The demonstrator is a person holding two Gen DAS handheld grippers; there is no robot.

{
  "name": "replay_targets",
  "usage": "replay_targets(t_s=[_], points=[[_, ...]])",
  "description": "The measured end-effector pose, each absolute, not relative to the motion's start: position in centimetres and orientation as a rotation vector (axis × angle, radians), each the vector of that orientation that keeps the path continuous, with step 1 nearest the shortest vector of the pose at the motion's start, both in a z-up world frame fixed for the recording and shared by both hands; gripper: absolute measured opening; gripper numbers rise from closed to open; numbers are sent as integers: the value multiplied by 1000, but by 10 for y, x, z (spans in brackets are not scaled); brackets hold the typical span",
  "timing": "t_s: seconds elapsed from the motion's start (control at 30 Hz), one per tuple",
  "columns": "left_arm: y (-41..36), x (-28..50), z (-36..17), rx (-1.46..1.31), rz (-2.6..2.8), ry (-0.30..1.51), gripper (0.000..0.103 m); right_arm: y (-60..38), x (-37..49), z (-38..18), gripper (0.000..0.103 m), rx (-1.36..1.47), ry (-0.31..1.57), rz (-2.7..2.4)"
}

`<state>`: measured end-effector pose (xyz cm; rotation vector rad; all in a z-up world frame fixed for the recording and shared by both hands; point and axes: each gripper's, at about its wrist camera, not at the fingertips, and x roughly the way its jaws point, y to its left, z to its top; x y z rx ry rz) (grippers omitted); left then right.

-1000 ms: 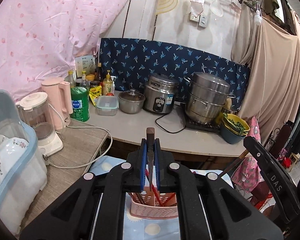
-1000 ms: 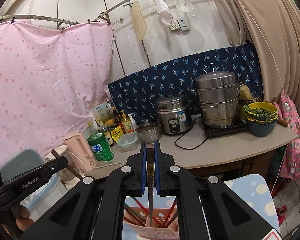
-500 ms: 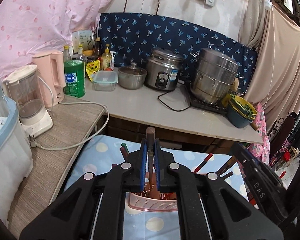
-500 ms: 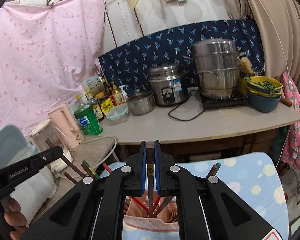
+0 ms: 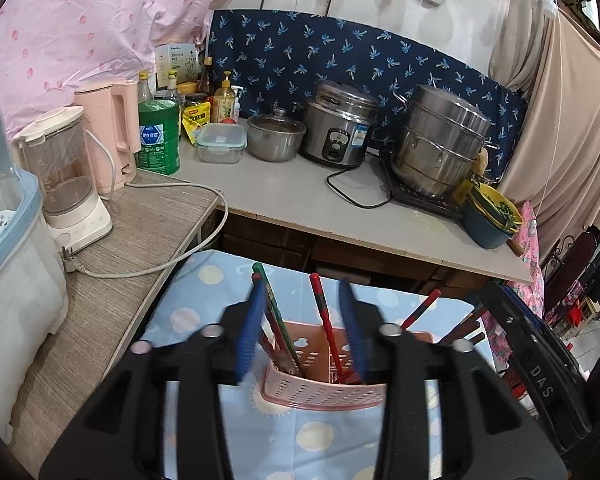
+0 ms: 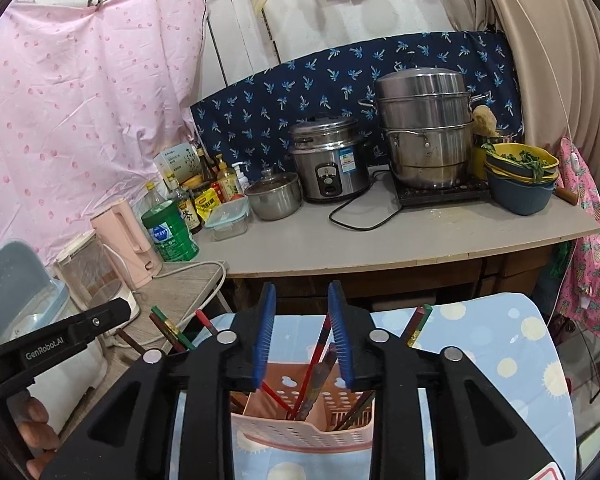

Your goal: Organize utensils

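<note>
Chopsticks (image 5: 324, 320) stand leaning in a pink basket (image 5: 320, 392) on the blue spotted cloth (image 5: 204, 292) over the surface. Both the left gripper (image 5: 302, 328) and right gripper (image 6: 302, 332) hover just above the basket, jaws spread apart and holding nothing. Pots sit on the gray counter (image 6: 380, 244) behind.

Chopsticks (image 5: 327, 322) in basket (image 5: 320, 390) (on table (image 5: 204, 312))
</note>
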<state>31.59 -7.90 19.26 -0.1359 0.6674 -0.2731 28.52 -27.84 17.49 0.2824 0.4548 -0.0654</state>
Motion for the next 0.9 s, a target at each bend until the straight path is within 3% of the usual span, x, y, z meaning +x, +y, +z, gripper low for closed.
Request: replay_targets(t_s=[0.23, 0.57, 0.73, 0.9], points=[[-76, 288, 199, -86, -251, 631, 45, -275, 260, 181, 30, 264, 455, -64], [-77, 246, 204, -11, -204, 599, 53, -259, 217, 182, 48, 250, 463, -72], [-74, 229, 200, 12, -181, 603, 54, -248, 197, 177, 49, 231, 486, -68], [-72, 214, 191, 39, -163, 608, 60, -242, 178, 171, 57, 223, 503, -73]])
